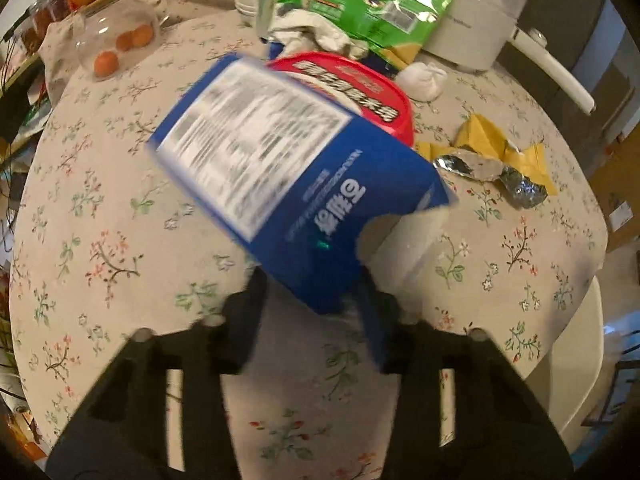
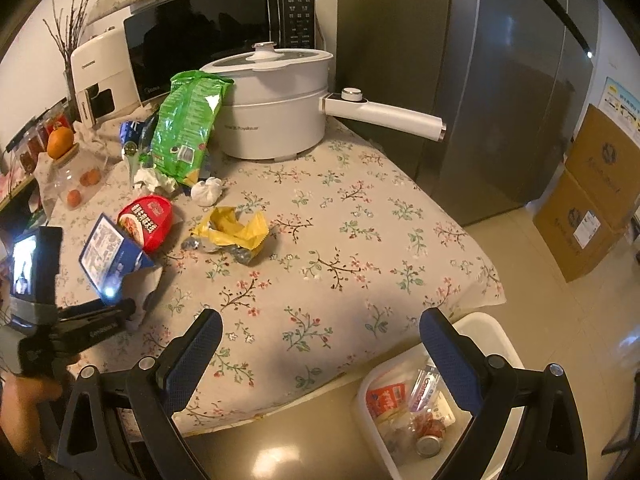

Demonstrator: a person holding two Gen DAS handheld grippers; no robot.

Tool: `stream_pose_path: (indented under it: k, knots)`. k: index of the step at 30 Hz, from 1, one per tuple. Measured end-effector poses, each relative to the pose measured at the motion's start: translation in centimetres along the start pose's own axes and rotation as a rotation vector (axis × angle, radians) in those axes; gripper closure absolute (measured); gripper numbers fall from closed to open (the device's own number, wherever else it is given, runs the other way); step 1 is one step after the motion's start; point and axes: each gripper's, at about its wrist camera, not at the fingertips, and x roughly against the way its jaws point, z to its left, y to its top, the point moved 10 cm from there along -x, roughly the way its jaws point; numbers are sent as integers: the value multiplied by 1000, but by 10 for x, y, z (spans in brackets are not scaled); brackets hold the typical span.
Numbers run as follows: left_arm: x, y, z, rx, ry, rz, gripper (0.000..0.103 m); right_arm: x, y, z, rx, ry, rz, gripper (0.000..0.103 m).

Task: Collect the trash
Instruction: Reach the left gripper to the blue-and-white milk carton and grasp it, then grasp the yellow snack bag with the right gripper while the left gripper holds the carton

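While the blue carton [image 1: 296,184] sits tipped up between the narrowed jaws of the left gripper [image 1: 316,292], its torn lower end appears pinched there, though motion blur leaves the actual contact uncertain. Gripping that end suits lifting it off the surface [image 2: 360,240], where it leans near the left edge against the red bowl lid [image 2: 146,222]. The right gripper [image 2: 320,344] hangs with jaws wide apart and nothing in them, over the surface's near edge, probably waiting its turn. Yellow wrapper [image 2: 236,232] and green bag [image 2: 188,128] lie toward the far left. The white bin [image 2: 420,412] stands on the floor below the near right corner; the cloth between is bare, so the way across looks unobstructed.
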Motion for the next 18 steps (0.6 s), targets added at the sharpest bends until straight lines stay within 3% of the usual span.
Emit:
stream_pose_path:
  k: [6,18]
  knots:
    - [20,5,44,68,-35,-40,74,-10,0,8,12,21,21,3]
    - [93,27,80,58,-82,-237,79,-60,17,42,-37,115,74,3]
